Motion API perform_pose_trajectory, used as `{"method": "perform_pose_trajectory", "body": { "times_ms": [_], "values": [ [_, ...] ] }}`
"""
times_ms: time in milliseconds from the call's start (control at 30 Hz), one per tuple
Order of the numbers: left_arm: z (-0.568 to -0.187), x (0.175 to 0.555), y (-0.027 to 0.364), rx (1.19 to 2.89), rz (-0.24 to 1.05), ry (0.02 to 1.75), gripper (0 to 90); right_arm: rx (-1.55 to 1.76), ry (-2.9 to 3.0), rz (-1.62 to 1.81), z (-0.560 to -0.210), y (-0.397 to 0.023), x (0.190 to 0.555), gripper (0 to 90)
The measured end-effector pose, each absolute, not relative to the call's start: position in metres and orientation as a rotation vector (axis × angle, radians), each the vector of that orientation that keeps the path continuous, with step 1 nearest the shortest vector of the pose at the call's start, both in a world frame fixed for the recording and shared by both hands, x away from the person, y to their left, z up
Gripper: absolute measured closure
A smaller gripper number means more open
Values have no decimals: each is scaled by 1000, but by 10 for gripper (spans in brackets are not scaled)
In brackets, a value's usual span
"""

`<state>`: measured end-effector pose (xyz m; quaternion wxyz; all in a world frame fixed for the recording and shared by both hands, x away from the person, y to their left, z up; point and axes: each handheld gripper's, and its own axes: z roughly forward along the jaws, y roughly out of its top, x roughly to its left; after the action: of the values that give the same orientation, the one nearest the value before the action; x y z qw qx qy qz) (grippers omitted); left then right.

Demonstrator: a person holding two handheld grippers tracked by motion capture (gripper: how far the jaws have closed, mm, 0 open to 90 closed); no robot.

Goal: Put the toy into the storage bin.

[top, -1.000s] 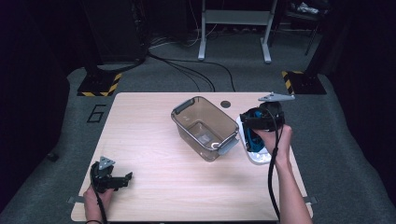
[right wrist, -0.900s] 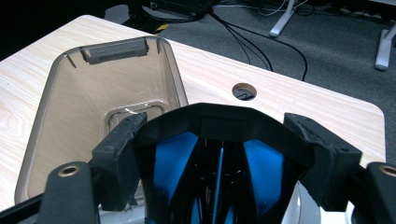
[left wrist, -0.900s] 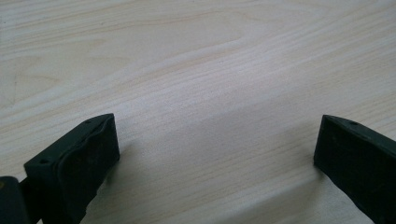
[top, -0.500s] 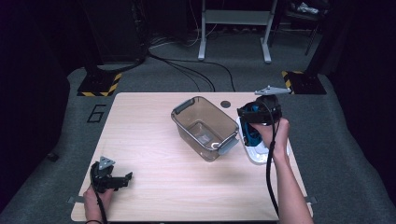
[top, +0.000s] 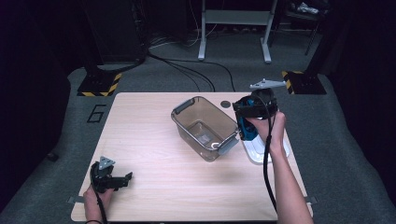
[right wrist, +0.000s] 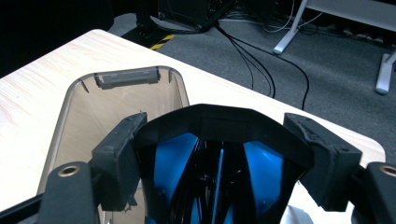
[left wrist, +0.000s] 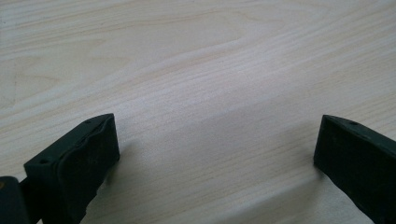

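Jaws of your right gripper (right wrist: 212, 154) clamp the black-and-blue tool (right wrist: 219, 172); clear bin (top: 204, 127) sits just beside, at nine o'clock.

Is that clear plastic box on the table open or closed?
Open: the clear box has no lid on, and its white lid lies on the table beside it.

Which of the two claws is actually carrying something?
The right claw, raised beside the clear bin, grips a black and blue object between its jaws. The left claw rests open on the table with nothing between them.
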<state>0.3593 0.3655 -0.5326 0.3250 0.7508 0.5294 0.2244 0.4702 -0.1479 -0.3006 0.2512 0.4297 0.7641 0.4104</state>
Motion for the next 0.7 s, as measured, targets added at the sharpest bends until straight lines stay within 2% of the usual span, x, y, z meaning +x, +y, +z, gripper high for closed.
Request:
{"method": "perform_pose_trajectory", "body": {
  "times_ms": [700],
  "values": [
    [-533, 359, 366, 1969, 588, 1388, 2, 1100, 2088, 1205, -285, -121, 481, 236]
  ]
}}
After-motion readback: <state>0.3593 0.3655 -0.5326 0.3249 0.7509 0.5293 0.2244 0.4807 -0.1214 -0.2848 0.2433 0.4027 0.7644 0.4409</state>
